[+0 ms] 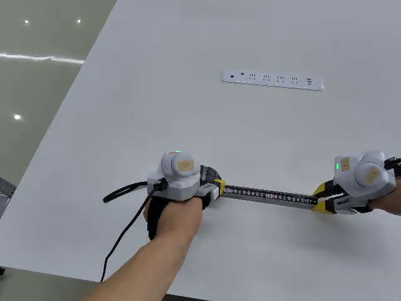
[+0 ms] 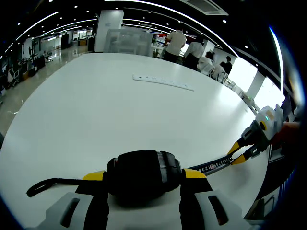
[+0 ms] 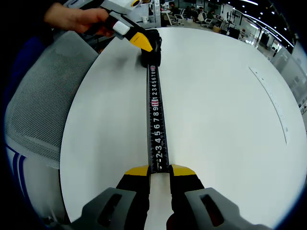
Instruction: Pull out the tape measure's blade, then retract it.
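**Head view:** the left tool (image 1: 216, 187) is clamped tight on the round black tape measure case (image 1: 208, 175), low on the flat white surface (image 1: 188, 113). The long dark metal blade with white numbers (image 1: 269, 195) is out. It runs straight from the case, L to R, to the right tool (image 1: 322, 199), which pinches the blade's tip. A long white power strip (image 1: 272, 79) lies far back, well apart. A thin black cord (image 1: 128, 226) trails from the left tool toward the person.

**Left gripper view:** the case sits between this tool's two yellow-tipped jaws, touching both. The blade (image 2: 211, 166) goes off to the R side, where the right tool (image 2: 242, 152) bites its end. Some people stand far behind the surface.

**Right gripper view:** the jaws are closed on the blade's end, by the lowest nos. The blade points dead ahead. The case (image 3: 152, 50) is at its far end, w/ the left tool gripping it.

My guess: the pull-out looks done or nearly so, and going back in comes next. The right tool should then travel along the blade's line, straight toward the case. If it goes sideways, the blade may bend.

Count: 1 case, 1 blade, 2 tools, 1 power strip, 1 cord.
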Motion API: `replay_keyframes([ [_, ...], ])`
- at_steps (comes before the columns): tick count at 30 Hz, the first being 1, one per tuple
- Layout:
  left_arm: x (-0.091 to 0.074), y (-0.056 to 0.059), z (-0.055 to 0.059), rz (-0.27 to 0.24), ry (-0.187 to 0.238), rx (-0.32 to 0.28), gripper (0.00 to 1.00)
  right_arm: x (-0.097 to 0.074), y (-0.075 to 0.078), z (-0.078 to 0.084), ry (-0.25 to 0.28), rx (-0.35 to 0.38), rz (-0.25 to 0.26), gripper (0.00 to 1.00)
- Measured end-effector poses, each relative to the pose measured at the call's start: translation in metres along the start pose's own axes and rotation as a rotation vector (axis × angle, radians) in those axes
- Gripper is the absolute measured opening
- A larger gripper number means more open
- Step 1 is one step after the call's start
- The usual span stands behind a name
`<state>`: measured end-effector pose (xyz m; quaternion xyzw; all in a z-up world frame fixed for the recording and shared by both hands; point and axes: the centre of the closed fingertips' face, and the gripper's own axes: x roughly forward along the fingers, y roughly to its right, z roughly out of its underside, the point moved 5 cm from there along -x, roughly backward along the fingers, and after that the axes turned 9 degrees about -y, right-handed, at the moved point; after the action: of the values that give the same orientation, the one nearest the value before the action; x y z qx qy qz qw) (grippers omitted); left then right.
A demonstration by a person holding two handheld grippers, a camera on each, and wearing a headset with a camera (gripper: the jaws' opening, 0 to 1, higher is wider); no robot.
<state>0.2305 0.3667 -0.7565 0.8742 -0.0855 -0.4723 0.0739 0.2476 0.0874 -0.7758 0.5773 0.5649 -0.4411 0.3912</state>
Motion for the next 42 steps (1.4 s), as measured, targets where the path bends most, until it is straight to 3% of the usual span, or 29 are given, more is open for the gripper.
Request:
replay_keyframes([
  [42, -0.001, -0.001, 0.000, 0.023, -0.003, -0.013, 0.56, 0.015, 0.004, -0.042, 0.058, -0.024, -0.011, 0.12],
])
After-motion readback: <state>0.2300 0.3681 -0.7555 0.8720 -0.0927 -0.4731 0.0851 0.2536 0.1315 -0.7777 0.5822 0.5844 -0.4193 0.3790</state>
